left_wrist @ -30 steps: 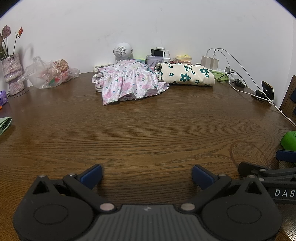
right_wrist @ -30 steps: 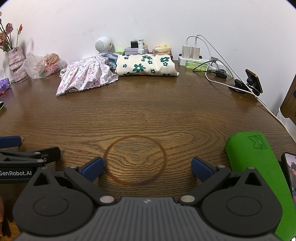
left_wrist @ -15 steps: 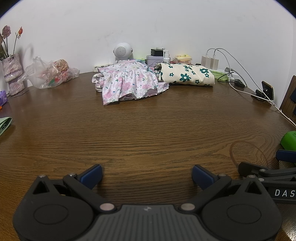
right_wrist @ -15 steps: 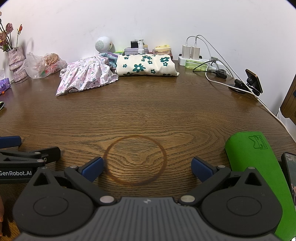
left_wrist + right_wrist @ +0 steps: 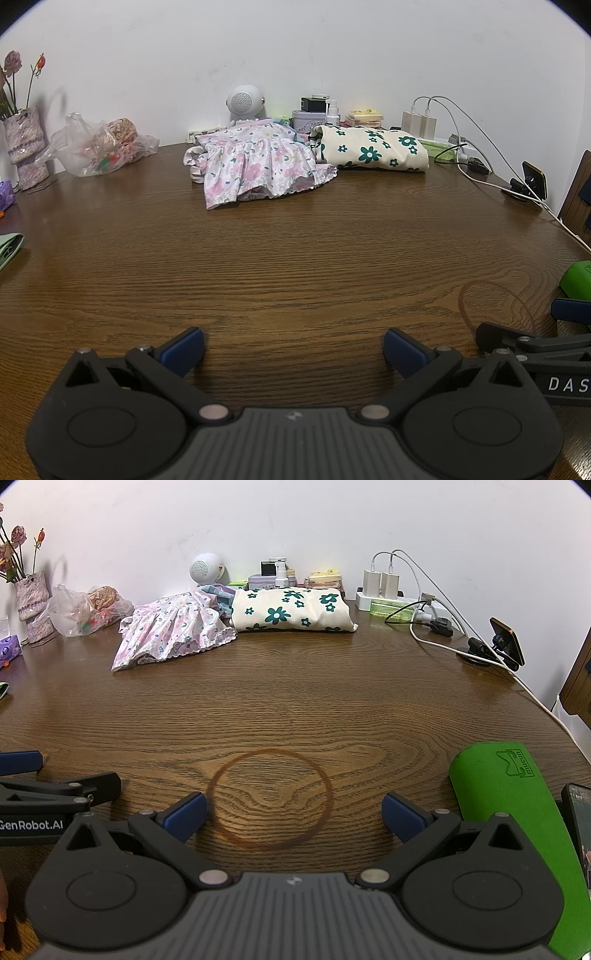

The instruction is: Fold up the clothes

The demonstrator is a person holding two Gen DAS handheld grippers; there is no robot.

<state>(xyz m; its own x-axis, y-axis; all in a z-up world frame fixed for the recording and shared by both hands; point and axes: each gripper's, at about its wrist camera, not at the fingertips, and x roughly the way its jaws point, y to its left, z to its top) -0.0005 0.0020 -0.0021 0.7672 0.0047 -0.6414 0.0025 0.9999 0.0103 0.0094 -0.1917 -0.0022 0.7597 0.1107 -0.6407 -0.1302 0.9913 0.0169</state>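
Observation:
A crumpled pink floral dress [image 5: 255, 166] lies at the far side of the brown wooden table [image 5: 295, 258]; it also shows in the right wrist view [image 5: 173, 631]. Right of it lies a folded cream cloth with green flowers [image 5: 373, 152], also in the right wrist view [image 5: 291, 610]. My left gripper [image 5: 293, 350] is open and empty, low over the near table, far from the clothes. My right gripper [image 5: 293, 818] is open and empty, beside the left one, over a ring stain [image 5: 271, 797].
A plastic bag [image 5: 99, 147] and a vase [image 5: 26, 147] stand at the back left. A white speaker [image 5: 243, 105], tins, chargers and cables [image 5: 406, 598] line the back wall. A phone on a stand [image 5: 504, 646] is at the right. A green mat [image 5: 517, 812] lies near right.

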